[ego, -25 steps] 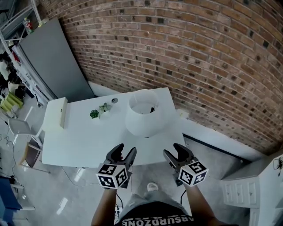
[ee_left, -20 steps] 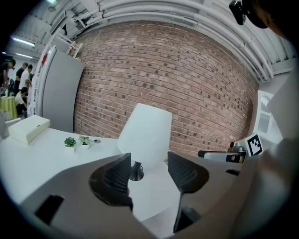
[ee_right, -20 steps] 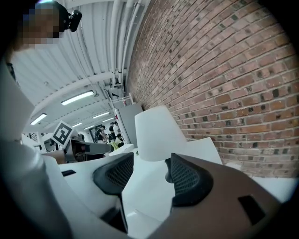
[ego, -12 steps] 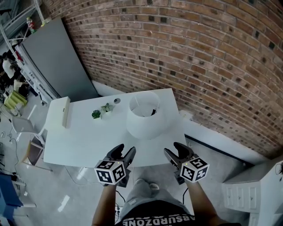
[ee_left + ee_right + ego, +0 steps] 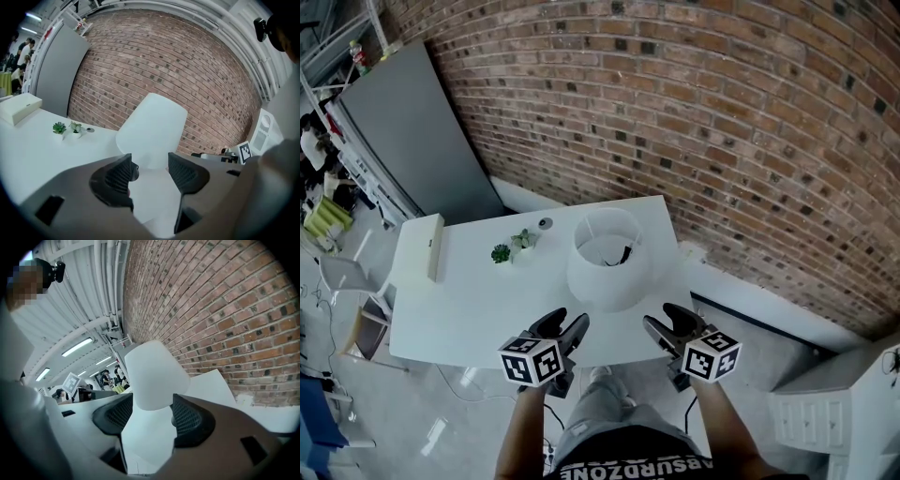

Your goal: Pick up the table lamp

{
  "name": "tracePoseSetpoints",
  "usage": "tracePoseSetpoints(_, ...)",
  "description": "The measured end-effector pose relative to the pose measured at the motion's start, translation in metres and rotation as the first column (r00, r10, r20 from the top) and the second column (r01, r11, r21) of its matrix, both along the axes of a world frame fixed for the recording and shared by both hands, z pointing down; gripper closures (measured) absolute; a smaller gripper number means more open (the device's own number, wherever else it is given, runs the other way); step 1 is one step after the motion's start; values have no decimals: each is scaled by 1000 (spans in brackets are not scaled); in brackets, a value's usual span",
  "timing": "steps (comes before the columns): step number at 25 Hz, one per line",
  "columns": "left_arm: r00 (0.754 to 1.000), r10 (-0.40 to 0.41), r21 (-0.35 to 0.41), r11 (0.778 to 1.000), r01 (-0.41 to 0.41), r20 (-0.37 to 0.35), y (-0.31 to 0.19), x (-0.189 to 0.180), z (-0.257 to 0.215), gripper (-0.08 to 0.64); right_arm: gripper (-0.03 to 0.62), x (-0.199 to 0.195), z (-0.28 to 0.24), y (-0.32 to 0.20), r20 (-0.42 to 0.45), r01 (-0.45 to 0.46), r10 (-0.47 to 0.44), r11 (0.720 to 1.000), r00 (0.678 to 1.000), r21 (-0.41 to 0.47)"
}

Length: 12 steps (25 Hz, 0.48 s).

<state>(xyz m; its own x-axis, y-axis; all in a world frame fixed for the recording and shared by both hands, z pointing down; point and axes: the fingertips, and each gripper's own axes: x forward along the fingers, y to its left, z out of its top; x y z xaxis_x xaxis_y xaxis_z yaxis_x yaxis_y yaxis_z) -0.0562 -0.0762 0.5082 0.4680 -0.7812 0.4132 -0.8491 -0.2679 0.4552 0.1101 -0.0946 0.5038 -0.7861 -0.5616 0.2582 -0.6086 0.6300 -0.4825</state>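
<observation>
Nearest, the person's shirt (image 5: 633, 466) reads "ABSURDZONE". Just beyond it, the left gripper (image 5: 564, 324) and right gripper (image 5: 667, 322) hover at the near edge of the bench (image 5: 459, 309). The fingers of both are spread and empty, and the right's have just been opening. The table lamp (image 5: 607, 258) stands ahead, right of centre, with no label showing. Its white shade looks light and easily dented, so a gentle hold on either side seems wise. Farther left sit small plants (image 5: 511, 247).

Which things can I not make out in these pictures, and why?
The table lamp, base or stem: head view, its shade covers it; gripper views, white foot merges with the white table.
A small dark round thing beside the pale plant: too small to name, head and left gripper views.
</observation>
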Motion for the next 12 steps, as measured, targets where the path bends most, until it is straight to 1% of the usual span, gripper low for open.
tracePoseSetpoints(6,999,16,-43,999,-18,-48,-21,-10,11,333,320,-10,9,-19,43,15,-12,997,999,-74)
tracePoseSetpoints(8,997,32,-59,998,-37,-74,-25,-12,15,333,317,-12,13,-26,55,11,-6,996,998,-90)
tracePoseSetpoints(12,990,64,-114,990,-78,-126,-31,-14,27,333,311,-13,20,-36,84,9,2,991,996,-131)
